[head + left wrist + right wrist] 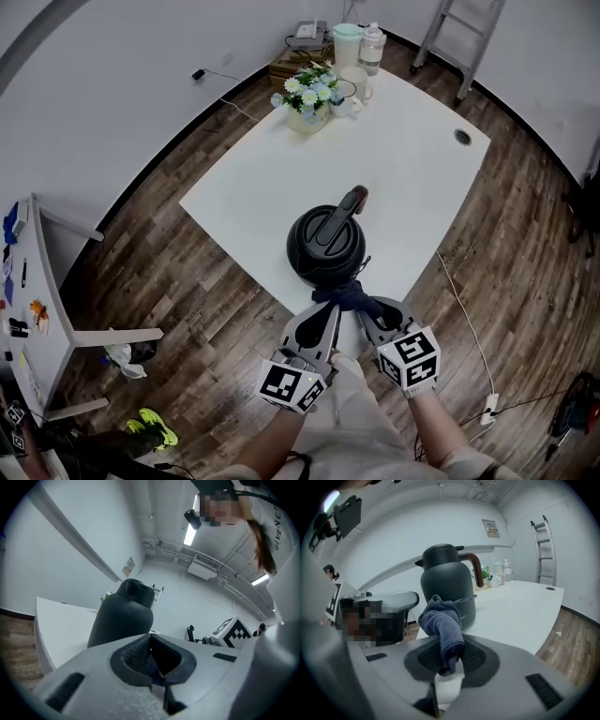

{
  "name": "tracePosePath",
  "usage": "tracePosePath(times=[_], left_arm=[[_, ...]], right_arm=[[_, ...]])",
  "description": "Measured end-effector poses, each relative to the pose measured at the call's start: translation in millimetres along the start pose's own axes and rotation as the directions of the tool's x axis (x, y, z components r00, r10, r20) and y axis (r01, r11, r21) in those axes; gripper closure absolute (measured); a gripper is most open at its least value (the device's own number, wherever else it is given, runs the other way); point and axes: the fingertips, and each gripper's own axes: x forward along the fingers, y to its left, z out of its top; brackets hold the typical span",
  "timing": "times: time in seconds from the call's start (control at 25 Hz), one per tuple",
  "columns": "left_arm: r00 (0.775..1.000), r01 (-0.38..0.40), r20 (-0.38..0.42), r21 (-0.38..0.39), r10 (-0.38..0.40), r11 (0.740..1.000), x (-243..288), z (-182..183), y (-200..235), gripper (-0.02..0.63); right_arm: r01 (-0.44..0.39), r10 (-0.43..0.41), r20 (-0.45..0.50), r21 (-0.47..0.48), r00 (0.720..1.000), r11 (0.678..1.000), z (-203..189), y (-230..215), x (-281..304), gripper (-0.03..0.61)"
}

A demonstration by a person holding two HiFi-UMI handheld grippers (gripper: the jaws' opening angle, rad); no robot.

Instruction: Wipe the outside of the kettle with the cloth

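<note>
A black kettle (325, 246) with a brown-tipped handle stands upright at the near corner of the white table (403, 178). It also shows in the left gripper view (122, 618) and the right gripper view (447, 590). A dark blue cloth (349, 294) hangs bunched just in front of the kettle's near side. My right gripper (368, 309) (449, 660) is shut on the cloth (443, 625), which sticks up from its jaws. My left gripper (326, 307) (152, 660) sits close beside it, jaws together with a sliver of blue cloth (149, 662) between the pads.
At the table's far end stand a vase of flowers (307, 98), a white mug (356, 84) and two tall containers (347, 42). A ladder (459, 37) leans by the far wall. A white shelf unit (37, 309) stands at left on the wood floor.
</note>
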Motion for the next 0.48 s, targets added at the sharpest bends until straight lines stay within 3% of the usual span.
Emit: tracePosePath(times=[0.12, 0.24, 0.32, 0.48], left_arm=[[0.999, 0.034, 0.001, 0.045, -0.034, 0.998, 7.6, 4.8, -8.8, 0.606], [0.996, 0.083, 0.019, 0.121, -0.086, 0.989, 14.4, 24.9, -29.5, 0.606], [0.991, 0.116, 0.048, 0.156, -0.125, 0.981, 20.0, 44.7, -45.0, 0.606], [0.980, 0.152, 0.097, 0.187, -0.172, 0.971, 31.7, 78.5, -61.8, 0.606]], right_arm=[[0.088, -0.083, 0.037, -0.168, 0.996, 0.982, 22.0, -4.4, -24.1, 0.517], [0.191, -0.153, 0.127, -0.388, 0.980, 0.902, 66.9, -2.8, -62.5, 0.515], [0.255, -0.179, 0.209, -0.434, 0.961, 0.864, 101.6, -3.4, -85.1, 0.515], [0.339, -0.217, 0.311, -0.425, 0.925, 0.839, 155.0, -11.9, -100.4, 0.515]])
